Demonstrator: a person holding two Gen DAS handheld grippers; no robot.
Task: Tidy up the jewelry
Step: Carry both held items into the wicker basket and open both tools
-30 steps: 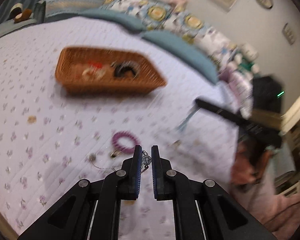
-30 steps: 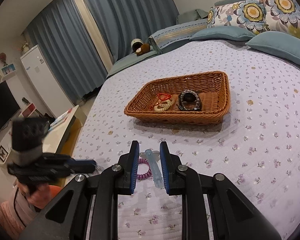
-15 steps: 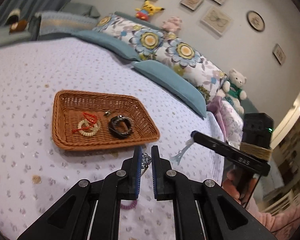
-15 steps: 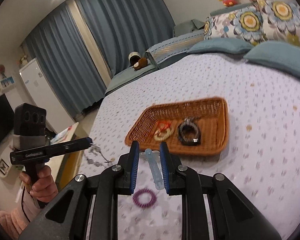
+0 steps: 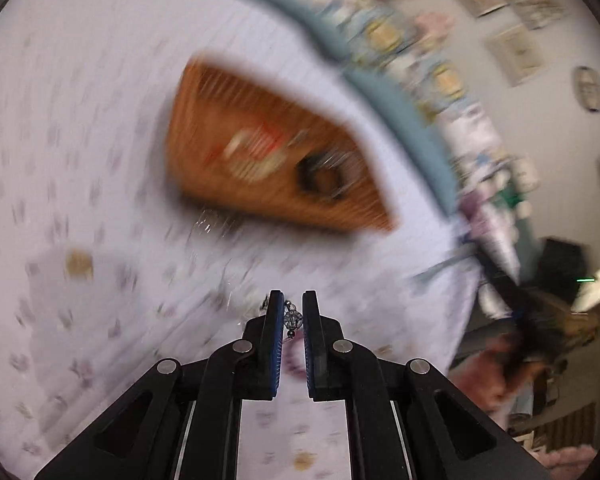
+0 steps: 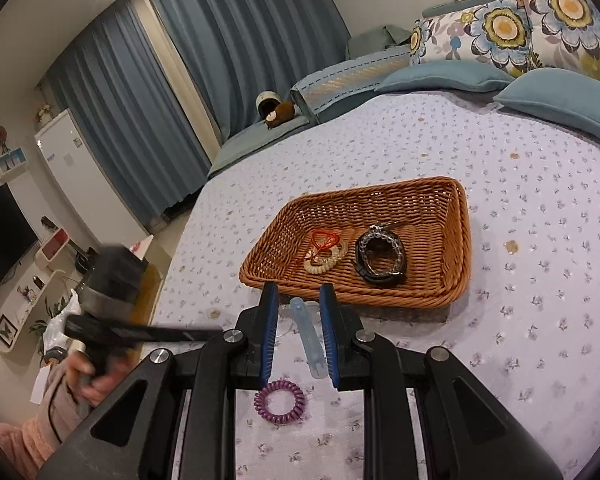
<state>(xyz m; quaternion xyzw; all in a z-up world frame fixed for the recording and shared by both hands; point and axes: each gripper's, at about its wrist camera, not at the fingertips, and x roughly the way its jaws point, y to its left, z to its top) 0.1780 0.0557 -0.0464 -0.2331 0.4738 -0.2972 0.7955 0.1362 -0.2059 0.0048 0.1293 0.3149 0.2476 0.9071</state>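
Bed (image 6: pixel 540 264), floral quilt, carries everything. Basket (image 6: pixel 432 300) sits mid-bed; inside, a red-corded bead bracelet (image 6: pixel 326 258) and a dark bangle (image 6: pixel 380 258) lie side by side, apart.

Right tool (image 6: pixel 299 306) low over the quilt, level, pointing at the basket's near wall. Its jaws stand apart around a pale blue clip (image 6: pixel 308 334); whether the pads touch it, cannot tell. A purple coil (image 6: pixel 279 399) lies on the quilt just below that tool.

Left tool (image 5: pixel 293 312) seen through heavy blur, aimed toward the basket from above the quilt. Jaws nearly closed, pinching a clear bead (image 5: pixel 293 319) on a thin chain that trails off leftward.

Judgement: the chain is light, limp, likely to swing and snag on wicker; a hold at the bead looks secure enough. The clip is stiff, smooth plastic, best taken across its middle. The coil is springy and should be taken across one side of the ring.
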